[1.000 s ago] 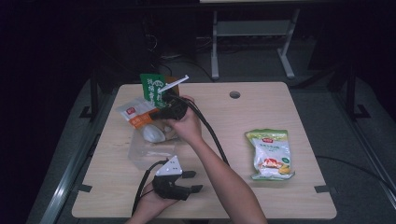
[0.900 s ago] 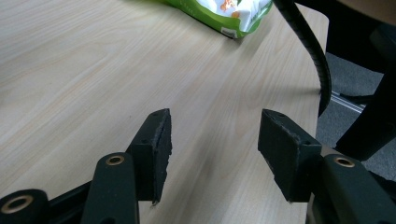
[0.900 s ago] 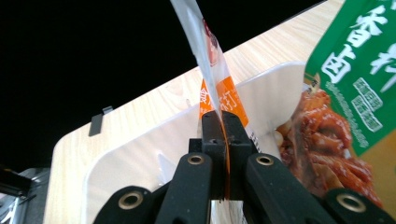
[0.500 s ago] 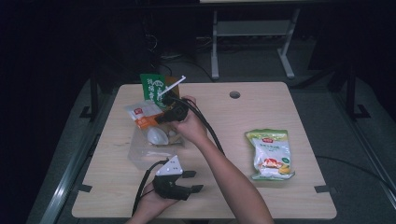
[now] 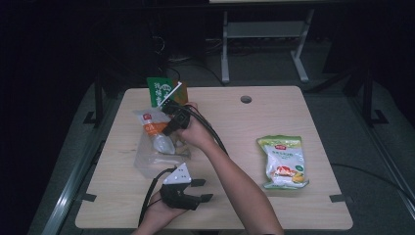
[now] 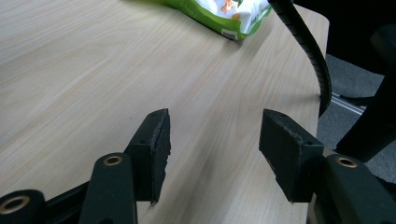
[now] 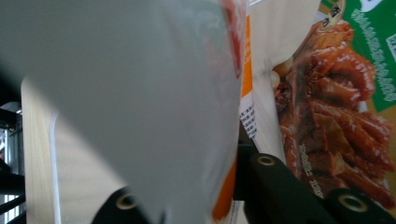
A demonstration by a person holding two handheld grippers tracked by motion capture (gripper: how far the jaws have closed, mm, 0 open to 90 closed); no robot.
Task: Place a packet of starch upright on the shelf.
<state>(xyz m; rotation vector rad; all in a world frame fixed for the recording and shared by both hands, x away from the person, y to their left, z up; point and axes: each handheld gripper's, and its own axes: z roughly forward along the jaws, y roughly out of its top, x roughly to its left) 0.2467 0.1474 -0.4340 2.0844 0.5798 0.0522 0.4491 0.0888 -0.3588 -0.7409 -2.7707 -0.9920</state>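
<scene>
Holding a white-and-orange snack packet (image 5: 155, 128), the right gripper (image 5: 172, 123) sits over the far-left part of the wooden table (image 5: 235, 132) in the high view, with the packet hanging from it above a clear plastic bag (image 5: 151, 159) that lies crumpled on the tabletop. Right gripper view adds what the high view cannot resolve: the packet (image 7: 154, 93) fills the space between the jaws at very close range, its pale film blurred, its orange edge and small print running down past the right-hand jaw; the jaws are closed in on it. Same view shows a green packet (image 7: 345, 93) printed with glazed brown meat pieces just behind; in the high view that packet (image 5: 161, 90) stands at the table's far edge, beside the gripper.

Left gripper (image 5: 188, 191) rests near the front edge in the high view, the hand under it, grey plate on top. Left gripper view gives the jaw state: pads (image 6: 156, 144) wide apart, bare wood between them, nothing held. It also catches the corner of a green-and-white snack bag (image 6: 219, 14) and a black ribbed cable (image 6: 308, 51).

Count, high view: two grippers; three snack packets (white-orange, green at far edge, green-white bag (image 5: 283, 161) lying flat at right, well apart from both grippers); one clear bag; one round hole (image 5: 245, 99) in the tabletop.
</scene>
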